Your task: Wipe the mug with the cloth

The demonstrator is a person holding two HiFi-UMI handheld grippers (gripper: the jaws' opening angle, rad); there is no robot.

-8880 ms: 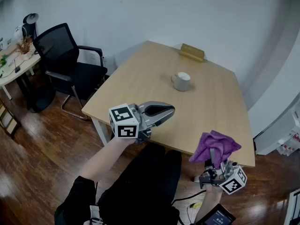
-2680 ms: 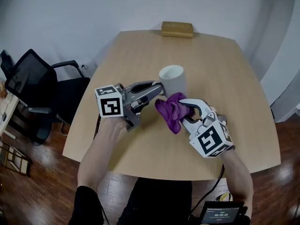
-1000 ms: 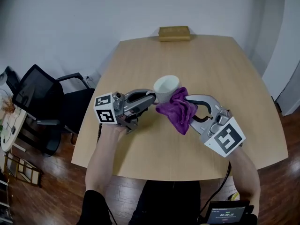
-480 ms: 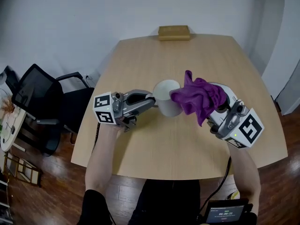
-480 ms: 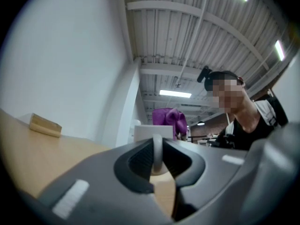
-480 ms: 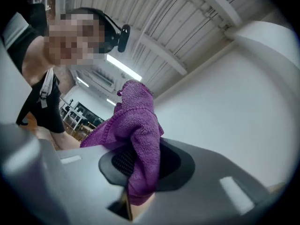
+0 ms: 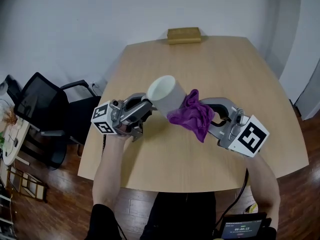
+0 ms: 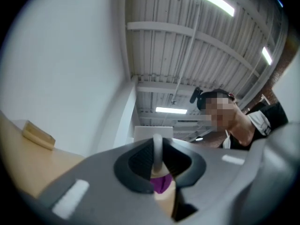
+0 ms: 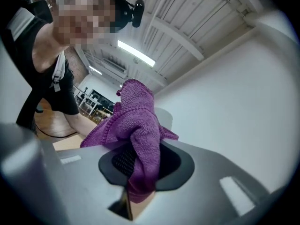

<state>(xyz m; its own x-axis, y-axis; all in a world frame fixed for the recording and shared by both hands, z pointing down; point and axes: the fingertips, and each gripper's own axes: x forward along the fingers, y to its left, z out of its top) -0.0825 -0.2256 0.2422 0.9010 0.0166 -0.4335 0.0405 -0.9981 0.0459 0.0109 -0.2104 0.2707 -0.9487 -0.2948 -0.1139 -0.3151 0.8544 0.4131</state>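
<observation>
A white mug is off the table, tipped so its mouth faces up and left. My left gripper is shut on the mug's handle, which stands thin and upright between the jaws in the left gripper view. The mug's body rises behind them. My right gripper is shut on a purple cloth, bunched against the mug's lower right side. In the right gripper view the cloth fills the jaws of the right gripper and hides most of the mug.
A small wooden block lies at the table's far edge. A black office chair stands to the left on the wood floor. A person's forearms reach in from below, with a small screen at the bottom.
The left gripper has lifted the mug and tipped it up and left. The right gripper, raised beside the mug half a second ago, has come down and left, so the cloth lies against the mug.
</observation>
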